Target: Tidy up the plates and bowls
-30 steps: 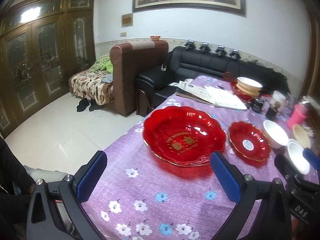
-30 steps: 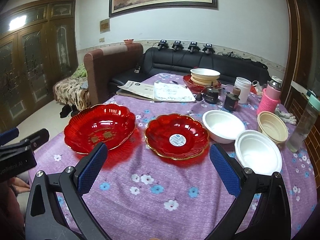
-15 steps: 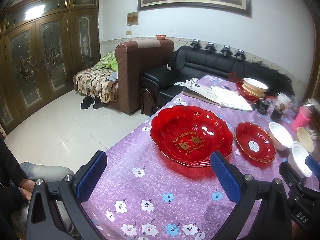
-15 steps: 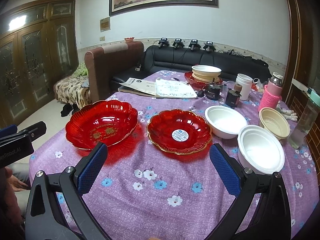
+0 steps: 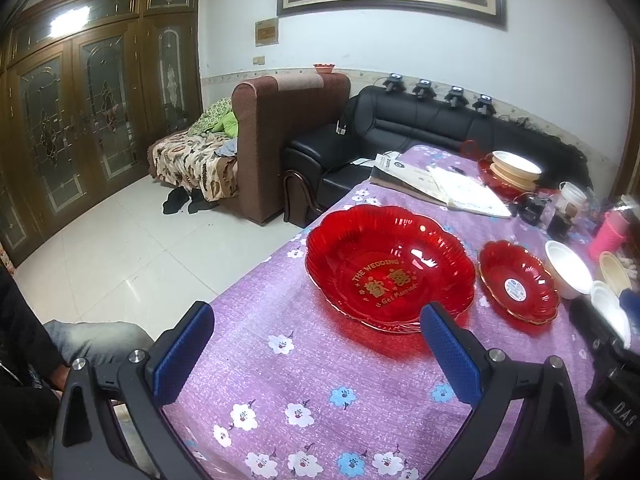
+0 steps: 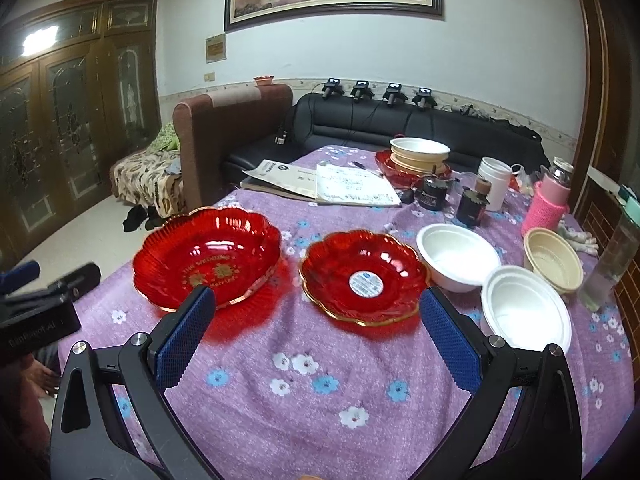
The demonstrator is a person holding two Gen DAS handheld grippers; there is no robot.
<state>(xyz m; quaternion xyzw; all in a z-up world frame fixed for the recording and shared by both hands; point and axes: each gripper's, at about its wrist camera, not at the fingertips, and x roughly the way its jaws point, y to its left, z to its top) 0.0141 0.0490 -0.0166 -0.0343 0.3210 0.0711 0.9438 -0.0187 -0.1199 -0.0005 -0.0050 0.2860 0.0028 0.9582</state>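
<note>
A large red plate [image 5: 390,270] [image 6: 208,258] with gold lettering sits on the purple flowered tablecloth [image 6: 312,376]. A smaller red plate [image 5: 518,282] [image 6: 362,276] with a white sticker lies to its right. Two white bowls [image 6: 458,256] [image 6: 526,308] and a beige bowl [image 6: 554,254] stand further right. My left gripper [image 5: 316,348] is open and empty, short of the large plate's near rim. My right gripper [image 6: 316,340] is open and empty, just short of the small plate.
At the table's far end are papers [image 6: 320,184], a red dish with stacked bowls [image 6: 418,156], jars [image 6: 434,194], a white cup [image 6: 494,182], a pink bottle [image 6: 546,208] and a clear bottle [image 6: 610,264]. Sofas [image 6: 360,132] stand behind. The table's left edge drops to floor [image 5: 120,248].
Both grippers have drawn back and lifted a little, so the plates and bowls sit further away in view. Both stayed open. Nothing on the table has moved.
</note>
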